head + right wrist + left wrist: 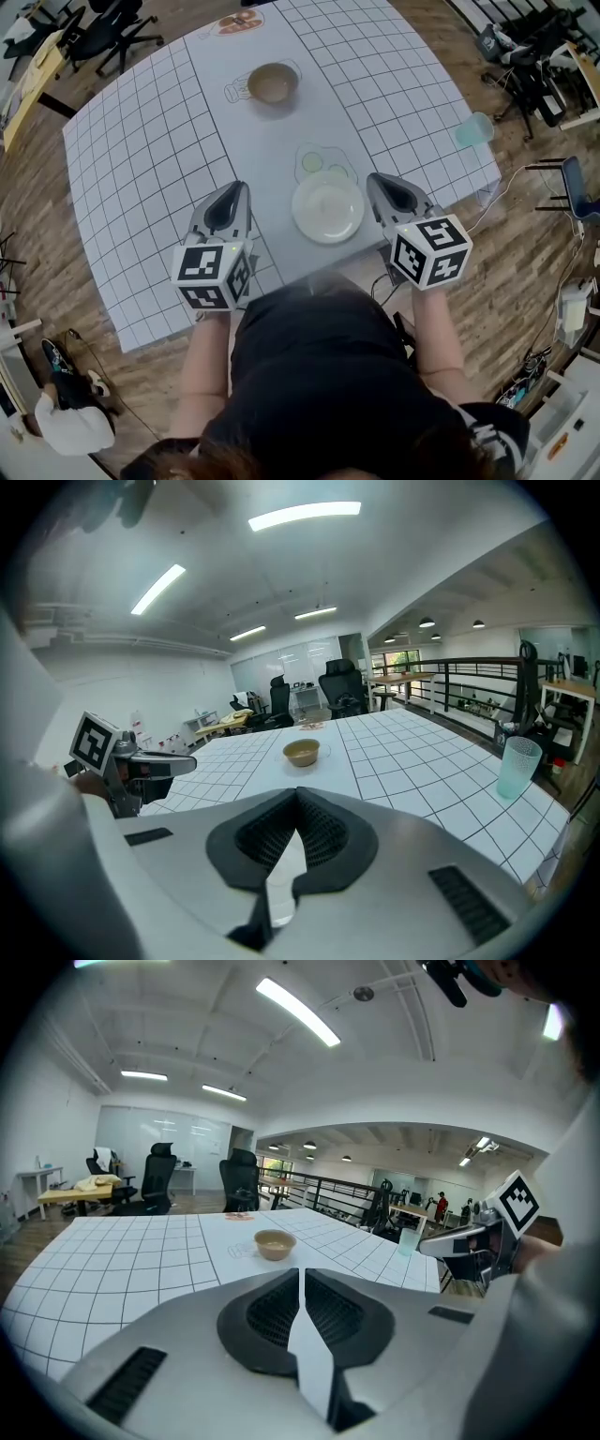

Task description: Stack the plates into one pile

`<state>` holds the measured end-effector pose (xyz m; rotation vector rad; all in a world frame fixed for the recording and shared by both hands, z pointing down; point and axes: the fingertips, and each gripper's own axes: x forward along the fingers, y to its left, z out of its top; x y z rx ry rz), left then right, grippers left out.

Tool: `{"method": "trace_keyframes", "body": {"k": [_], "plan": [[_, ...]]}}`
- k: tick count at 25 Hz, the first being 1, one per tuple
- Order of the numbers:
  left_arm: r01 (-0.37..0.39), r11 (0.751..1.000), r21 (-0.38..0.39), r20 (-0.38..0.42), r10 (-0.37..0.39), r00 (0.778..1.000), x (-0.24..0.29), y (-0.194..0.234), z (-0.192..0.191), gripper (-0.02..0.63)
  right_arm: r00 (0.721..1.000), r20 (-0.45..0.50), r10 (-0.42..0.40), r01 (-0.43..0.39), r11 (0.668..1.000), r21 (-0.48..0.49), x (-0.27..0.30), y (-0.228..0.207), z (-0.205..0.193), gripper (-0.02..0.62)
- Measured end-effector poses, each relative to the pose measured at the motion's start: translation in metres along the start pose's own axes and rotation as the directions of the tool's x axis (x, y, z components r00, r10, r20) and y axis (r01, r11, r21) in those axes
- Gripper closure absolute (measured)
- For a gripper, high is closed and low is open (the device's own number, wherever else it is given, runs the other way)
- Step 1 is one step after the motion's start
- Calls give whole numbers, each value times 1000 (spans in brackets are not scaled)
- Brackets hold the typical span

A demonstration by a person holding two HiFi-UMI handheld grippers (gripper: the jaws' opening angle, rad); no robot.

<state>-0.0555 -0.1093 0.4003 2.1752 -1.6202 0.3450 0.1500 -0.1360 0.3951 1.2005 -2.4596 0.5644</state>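
Note:
A pale plate (pixel 327 208), or a pile of them seen from above, lies near the front edge of the grid-marked table (pixel 141 169). My left gripper (pixel 234 189) hovers just left of it, shut, with nothing between its jaws. My right gripper (pixel 377 180) hovers just right of it, also shut and empty. In the left gripper view the left gripper (pixel 300 1275) has its jaw tips together. The right gripper (pixel 294 795) in its own view shows the same. Neither gripper touches the plate, which the gripper bodies hide in both gripper views.
A brown bowl (pixel 273 82) (pixel 275 1243) (pixel 302 753) stands farther back on the middle strip. A translucent teal cup (pixel 474 129) (pixel 517 768) sits at the table's right edge. Two small pale green rounds (pixel 323 166) lie just behind the plate. Office chairs (pixel 112 28) stand beyond the far left corner.

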Motion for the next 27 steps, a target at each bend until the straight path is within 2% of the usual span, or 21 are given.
{"method": "trace_keyframes", "body": {"k": [10, 15, 27], "plan": [[-3, 1000, -5, -11, 3, 1000, 2, 0, -3, 563, 1000, -6, -7, 7, 1000, 8, 1, -5, -1, 580], [24, 999, -29, 9, -24, 1000, 2, -3, -2, 563, 1000, -18, 5, -5, 1000, 11, 4, -4, -5, 580], [26, 999, -26, -26, -26, 999, 9, -3, -7, 563, 999, -44, 10, -9, 1000, 19, 11, -9, -8, 580]]}}
